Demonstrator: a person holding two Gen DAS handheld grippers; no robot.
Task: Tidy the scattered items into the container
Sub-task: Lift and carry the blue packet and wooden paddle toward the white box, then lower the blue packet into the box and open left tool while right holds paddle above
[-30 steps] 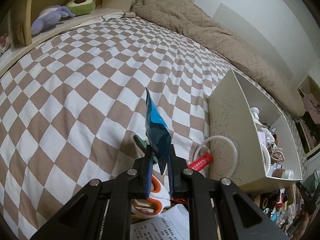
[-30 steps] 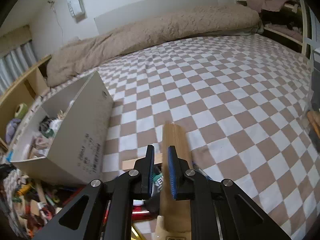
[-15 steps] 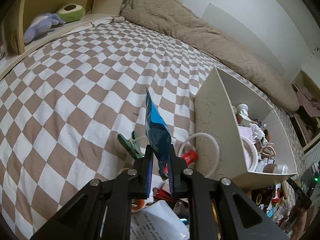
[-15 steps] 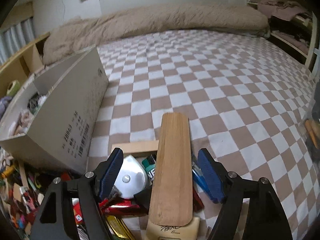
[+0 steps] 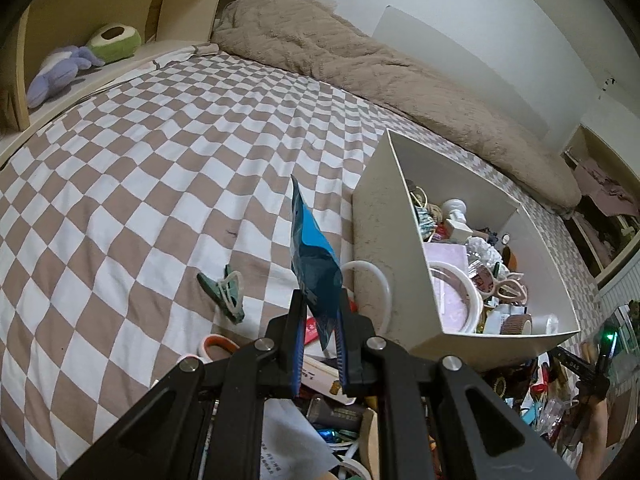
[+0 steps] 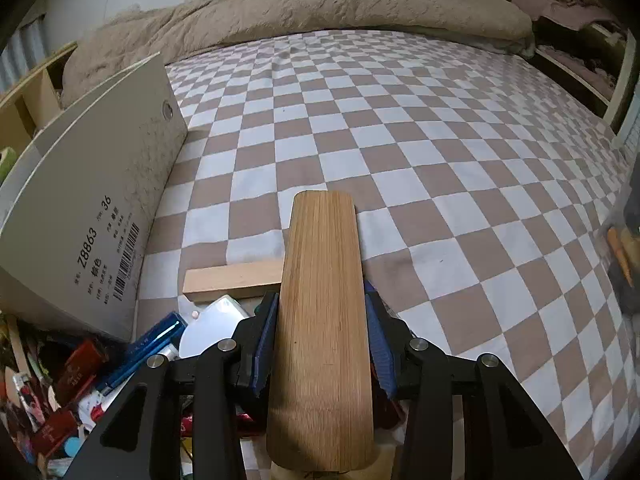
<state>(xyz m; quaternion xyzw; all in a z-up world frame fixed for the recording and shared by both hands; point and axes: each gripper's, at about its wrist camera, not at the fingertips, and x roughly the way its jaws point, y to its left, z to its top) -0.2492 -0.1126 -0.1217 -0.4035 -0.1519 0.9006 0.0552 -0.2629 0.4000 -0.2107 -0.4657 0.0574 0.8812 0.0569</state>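
Observation:
My left gripper (image 5: 320, 300) is shut on a blue foil packet (image 5: 310, 248), which stands upright between the pads just left of the white storage box (image 5: 372, 240). The box holds several small items such as tape rolls and trinkets. In the right wrist view a long wooden slat (image 6: 322, 260) lies flat over the clutter at the bed's edge. My right gripper (image 6: 322, 308) straddles it, and its jaws are closing with the blue pads against the slat's two long edges. The box's outer wall (image 6: 100, 200) stands to the left of that gripper.
A green clip (image 5: 224, 292), orange-handled scissors (image 5: 218, 346) and a white ring (image 5: 376, 280) lie on the checked bedspread (image 5: 140, 200). A pale wood block (image 6: 232, 278), a blue pen (image 6: 152, 344) and red packets lie by the slat. A beige duvet (image 6: 320, 12) lies at the back.
The left gripper carried the packet up and toward the box, which now shows its inside. The right jaws opened wide around the slat, then narrowed onto its edges as the gripper sank.

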